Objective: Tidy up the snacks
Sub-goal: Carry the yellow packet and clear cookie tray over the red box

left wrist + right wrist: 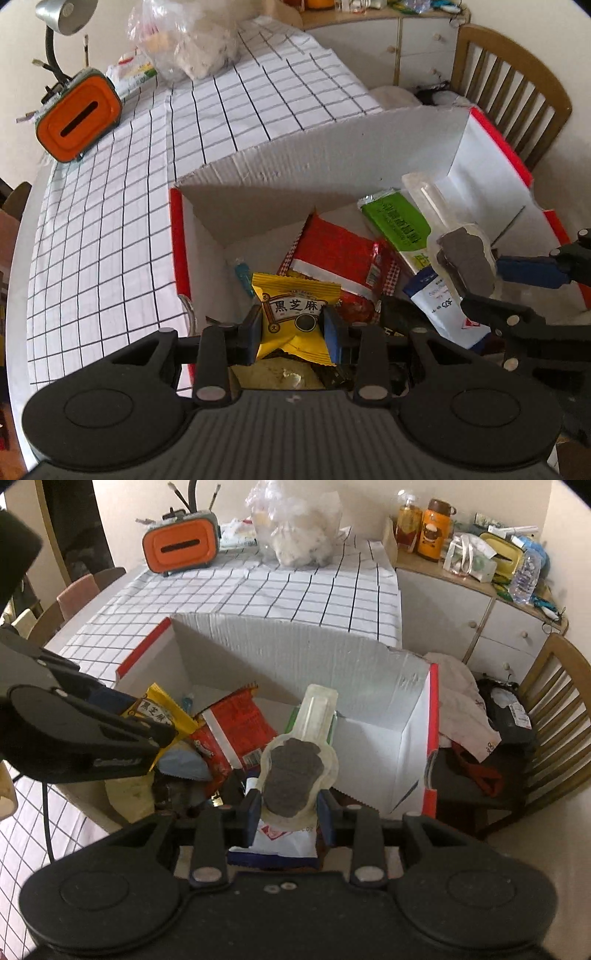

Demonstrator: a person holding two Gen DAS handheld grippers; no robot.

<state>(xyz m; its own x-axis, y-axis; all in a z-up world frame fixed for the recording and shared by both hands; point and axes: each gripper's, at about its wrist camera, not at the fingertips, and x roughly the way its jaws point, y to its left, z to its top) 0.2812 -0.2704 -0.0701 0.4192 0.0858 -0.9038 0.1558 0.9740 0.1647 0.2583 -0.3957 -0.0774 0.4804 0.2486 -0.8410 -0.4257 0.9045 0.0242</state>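
Checked tablecloth, open carton at its edge: both grippers hang over the box, each with a snack clamped.

White cloth with a dark grid covers the table [110, 229], and the red-edged cardboard box [314, 158] stands on it with its flaps up, already holding a red packet [340, 254], a green packet [395, 218] and other wrappers. The left gripper [293, 330] pinches a yellow sesame packet [295, 317] between its blue pads; the right gripper [288, 808] is closed on a clear-wrapped dark ice-cream bar [291, 775], its stick end pointing toward the far wall of the box. Both point steeply down above the pile, so I judge this the drop-off step. Next, each pair of jaws must spread wide enough to let its snack fall inside the walls, with the two grippers kept apart from one another.
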